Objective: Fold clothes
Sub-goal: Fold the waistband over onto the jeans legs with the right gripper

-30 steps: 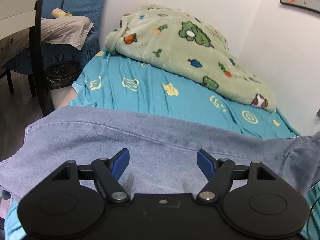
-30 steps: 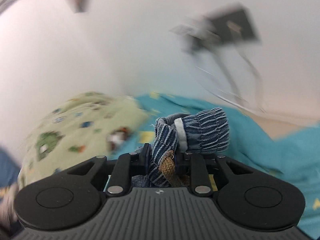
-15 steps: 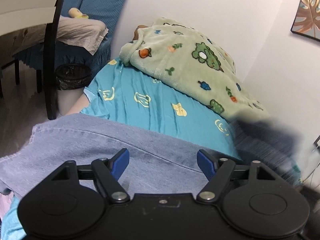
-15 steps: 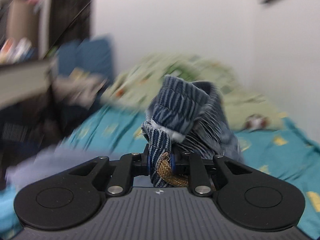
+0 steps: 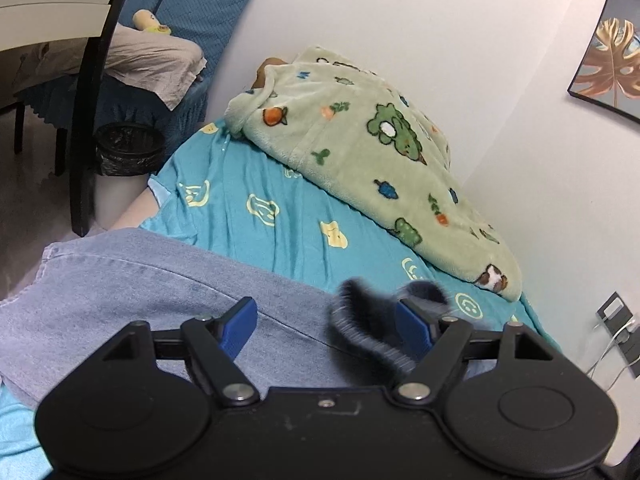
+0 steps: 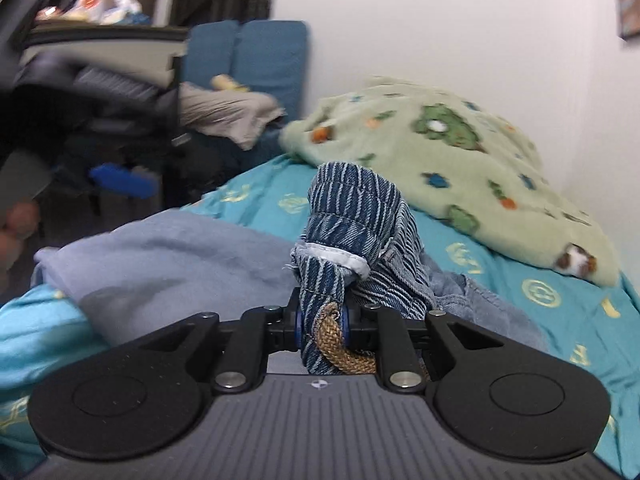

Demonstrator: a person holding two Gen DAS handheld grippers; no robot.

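A light blue denim garment [image 5: 160,292] lies spread across the near part of the bed. My left gripper [image 5: 325,308] hovers over it, open, its blue pads wide apart. A dark striped waistband [image 5: 360,332], blurred, hangs just in front of the right-hand pad. In the right wrist view my right gripper [image 6: 322,316] is shut on that striped denim waistband [image 6: 356,216] and a tan cord [image 6: 340,344]. The bunched cloth stands up above the light blue garment [image 6: 172,256]. At that view's far left is a blurred blue pad [image 6: 124,182] of the left gripper.
A green fleece blanket [image 5: 380,152] with animal prints is heaped along the wall on the turquoise sheet [image 5: 260,200]. Left of the bed stand a black bin [image 5: 128,148] and a dark chair leg [image 5: 88,120]. A wall socket with cables [image 5: 616,320] is at the right.
My right gripper swung round from the bed's far side, rolling, and carried the striped waistband over the light blue garment. The striped cloth entered the left wrist view from the right. The left view rolled.
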